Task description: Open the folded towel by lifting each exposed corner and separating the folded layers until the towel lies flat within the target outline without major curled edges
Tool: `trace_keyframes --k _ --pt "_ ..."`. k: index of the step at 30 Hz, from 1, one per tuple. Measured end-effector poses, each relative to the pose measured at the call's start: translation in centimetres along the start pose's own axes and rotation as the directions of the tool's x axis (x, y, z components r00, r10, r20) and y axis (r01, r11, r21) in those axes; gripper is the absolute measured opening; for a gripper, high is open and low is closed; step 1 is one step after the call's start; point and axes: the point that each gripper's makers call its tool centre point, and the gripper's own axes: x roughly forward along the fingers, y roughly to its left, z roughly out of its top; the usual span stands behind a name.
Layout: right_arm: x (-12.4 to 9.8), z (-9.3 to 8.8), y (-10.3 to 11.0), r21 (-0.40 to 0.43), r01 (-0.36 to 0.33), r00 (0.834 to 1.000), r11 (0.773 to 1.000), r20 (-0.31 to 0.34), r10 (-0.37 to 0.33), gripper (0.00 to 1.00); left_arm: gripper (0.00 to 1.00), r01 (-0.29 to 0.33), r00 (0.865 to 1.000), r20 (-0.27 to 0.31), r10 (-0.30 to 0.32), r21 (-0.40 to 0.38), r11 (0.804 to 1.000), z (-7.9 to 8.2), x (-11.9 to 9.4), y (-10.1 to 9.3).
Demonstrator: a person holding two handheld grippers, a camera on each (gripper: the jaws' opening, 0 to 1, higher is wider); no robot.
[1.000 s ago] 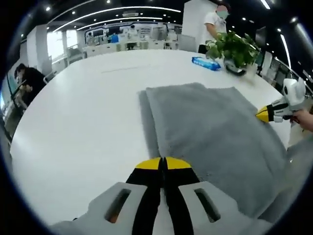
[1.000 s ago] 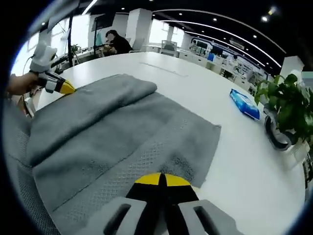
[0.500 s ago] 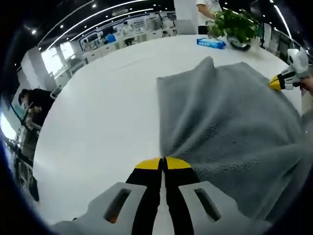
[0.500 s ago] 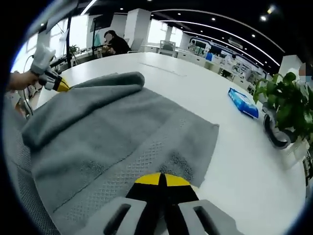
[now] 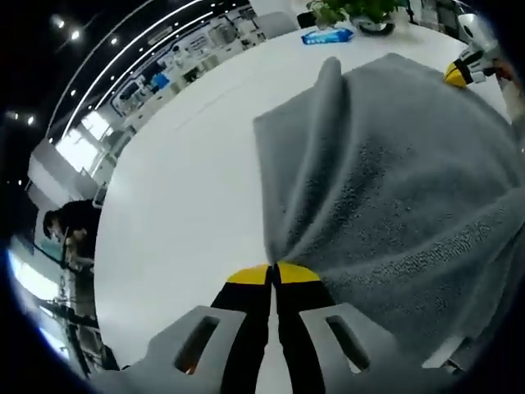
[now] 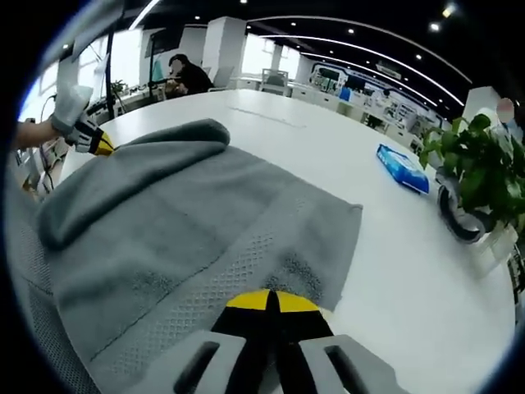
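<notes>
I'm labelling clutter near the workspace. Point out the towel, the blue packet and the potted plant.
towel (image 6: 205, 222), right gripper view, flat middle.
blue packet (image 6: 402, 168), right gripper view, top face.
potted plant (image 6: 480, 168), right gripper view, leaves.

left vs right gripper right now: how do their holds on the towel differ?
The left gripper holds a towel corner lifted, cloth hanging in tented folds off the table; at the right gripper the towel's patterned border lies flat. In the right gripper view the left gripper's side carries a rolled-over fold; the right's side spreads smooth. Both are shut on the towel.
</notes>
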Motion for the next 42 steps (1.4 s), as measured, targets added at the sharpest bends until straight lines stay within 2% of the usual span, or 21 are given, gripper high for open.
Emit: trace_keyframes --k 6,11,16,19,21,24,42 --pt "-0.1 -0.2 -0.5 0.008 0.016 1.0 1.0 -0.006 -0.016 0.0 0.01 0.031 0.999 -0.026 -0.032 -0.052 0.998 -0.2 0.1 0.3" --pt "-0.1 -0.3 -1.2 0.023 0.033 0.999 0.999 -0.009 -0.033 0.0 0.01 0.029 0.999 -0.032 -0.029 -0.013 0.999 -0.2 0.2 0.3" --pt "-0.3 -0.8 -2.4 0.004 0.071 0.997 0.997 -0.024 -0.071 0.0 0.01 0.035 0.999 -0.039 -0.036 -0.027 0.999 -0.3 0.2 0.3" --pt "-0.6 -1.3 -3.5 0.058 0.085 0.996 0.995 -0.024 -0.084 0.0 0.01 0.034 0.999 -0.036 -0.035 -0.017 0.999 -0.3 0.1 0.3" --pt "-0.8 -1.8 -4.3 0.074 0.105 0.994 0.992 -0.033 -0.103 0.0 0.01 0.017 0.999 -0.052 -0.016 0.014 1.0 -0.7 0.2 0.8" --pt "-0.8 -1.9 -4.5 0.094 0.107 0.994 0.99 -0.032 -0.105 0.0 0.01 0.015 0.998 -0.06 -0.015 0.009 1.0 -1.0 0.1 1.3" --pt "-0.9 -2.0 -4.5 0.052 0.122 0.992 0.991 -0.041 -0.12 0.0 0.01 -0.031 0.989 -0.141 0.034 0.026 0.999 -4.9 -0.7 5.0"
